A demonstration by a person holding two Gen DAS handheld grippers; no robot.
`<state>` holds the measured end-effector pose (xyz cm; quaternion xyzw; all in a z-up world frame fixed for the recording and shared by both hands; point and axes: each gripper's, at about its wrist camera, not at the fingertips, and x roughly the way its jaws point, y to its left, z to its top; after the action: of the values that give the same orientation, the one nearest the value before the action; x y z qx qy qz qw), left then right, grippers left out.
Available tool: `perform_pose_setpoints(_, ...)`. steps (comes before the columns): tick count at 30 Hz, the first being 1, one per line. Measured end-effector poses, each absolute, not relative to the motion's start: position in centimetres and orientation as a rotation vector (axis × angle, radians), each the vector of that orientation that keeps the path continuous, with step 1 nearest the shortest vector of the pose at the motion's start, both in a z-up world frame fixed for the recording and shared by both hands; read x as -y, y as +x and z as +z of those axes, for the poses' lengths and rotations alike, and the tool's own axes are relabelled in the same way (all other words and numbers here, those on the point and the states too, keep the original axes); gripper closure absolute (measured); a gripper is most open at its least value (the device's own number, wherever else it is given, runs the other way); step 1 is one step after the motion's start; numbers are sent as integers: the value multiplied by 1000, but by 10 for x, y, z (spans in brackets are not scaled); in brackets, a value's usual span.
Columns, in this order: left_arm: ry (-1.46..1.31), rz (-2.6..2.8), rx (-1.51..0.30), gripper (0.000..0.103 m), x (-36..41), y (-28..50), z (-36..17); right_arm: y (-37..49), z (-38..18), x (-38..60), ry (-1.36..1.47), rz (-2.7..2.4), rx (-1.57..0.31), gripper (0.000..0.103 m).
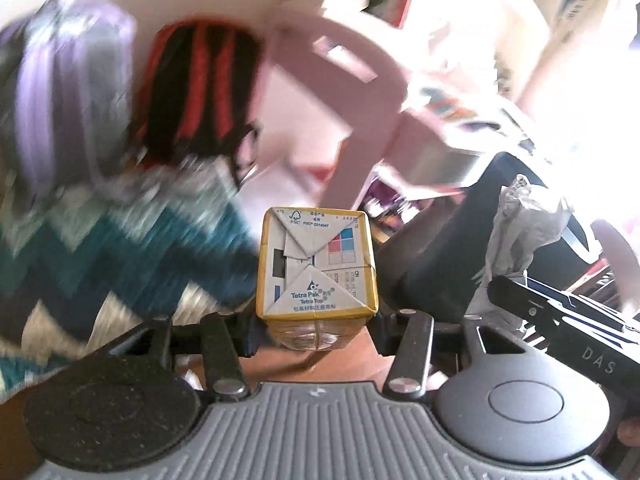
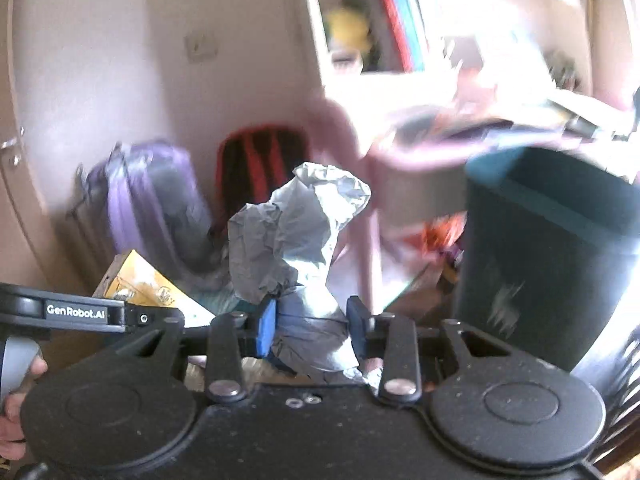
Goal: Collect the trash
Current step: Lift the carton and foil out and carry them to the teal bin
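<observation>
My left gripper (image 1: 316, 330) is shut on a yellow drink carton (image 1: 316, 268), whose folded white bottom faces the camera. To its right the other gripper's black body holds a crumpled grey paper (image 1: 520, 232) in front of a dark bin (image 1: 452, 252). In the right wrist view my right gripper (image 2: 312, 324) is shut on that crumpled grey paper (image 2: 296, 224), which stands up between the blue pads. The dark teal bin (image 2: 552, 252) stands to the right, open at the top. The carton (image 2: 148, 284) and the left gripper's black body show at the lower left.
A purple suitcase (image 2: 152, 208) and a red-and-black backpack (image 2: 256, 160) lean on the wall. A pink chair (image 1: 360, 92) stands by a cluttered desk (image 2: 500, 120). A zigzag teal-and-white rug (image 1: 120, 248) covers the floor. Shelves with books are at the top right.
</observation>
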<state>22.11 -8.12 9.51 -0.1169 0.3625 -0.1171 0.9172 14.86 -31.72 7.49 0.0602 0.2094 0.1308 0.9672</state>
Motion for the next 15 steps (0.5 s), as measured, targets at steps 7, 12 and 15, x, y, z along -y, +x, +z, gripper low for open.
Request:
perform_pose_setpoints(7, -169, -340, -645, 53, 154, 253, 166, 154, 127, 371, 110, 151, -318, 67)
perform_pose_setpoints(12, -139, -410, -601, 53, 208, 273, 204, 167, 147, 415, 129, 50, -285, 67)
perform_pose_setpoints(15, -134, -452, -580, 53, 237, 284, 220, 180, 151, 442, 151, -12, -287, 67)
